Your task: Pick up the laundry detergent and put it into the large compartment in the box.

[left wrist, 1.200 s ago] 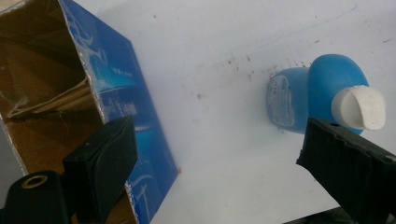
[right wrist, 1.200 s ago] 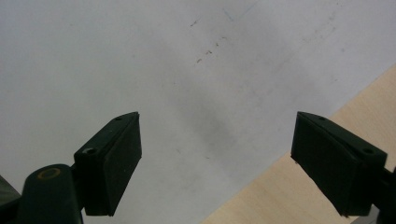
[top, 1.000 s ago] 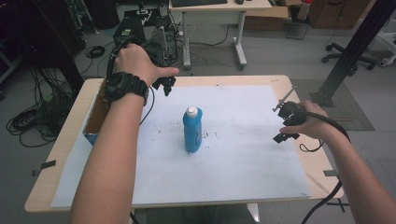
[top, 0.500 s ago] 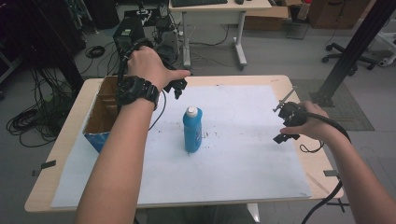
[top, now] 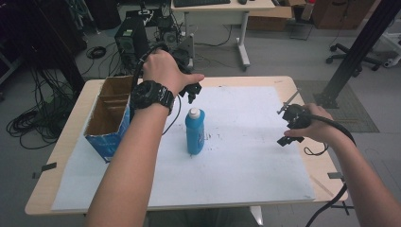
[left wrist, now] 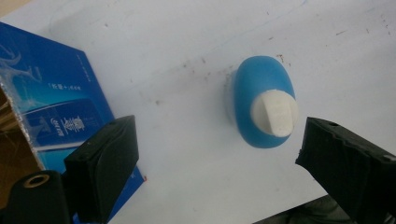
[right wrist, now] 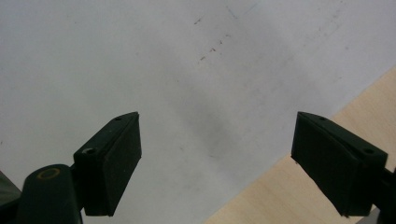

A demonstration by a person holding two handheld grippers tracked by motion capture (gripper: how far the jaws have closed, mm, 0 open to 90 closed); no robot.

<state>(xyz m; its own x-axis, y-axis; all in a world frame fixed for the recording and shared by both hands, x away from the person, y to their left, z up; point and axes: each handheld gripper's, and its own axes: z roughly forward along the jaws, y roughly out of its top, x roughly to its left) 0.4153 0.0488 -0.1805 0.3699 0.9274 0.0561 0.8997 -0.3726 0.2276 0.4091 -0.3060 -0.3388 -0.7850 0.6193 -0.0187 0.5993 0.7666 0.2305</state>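
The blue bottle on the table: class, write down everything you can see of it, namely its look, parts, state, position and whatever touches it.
The blue bottle is a small, smooth, plastic-looking bottle with an oval body and a white cap, which is on. It stands upright on the white sheet near the table's middle, right of the open cardboard box. Nothing else touches it. The left gripper hangs above and behind it with jaws open; seen from that gripper, the cap lies between the jaws, nearer the right one.
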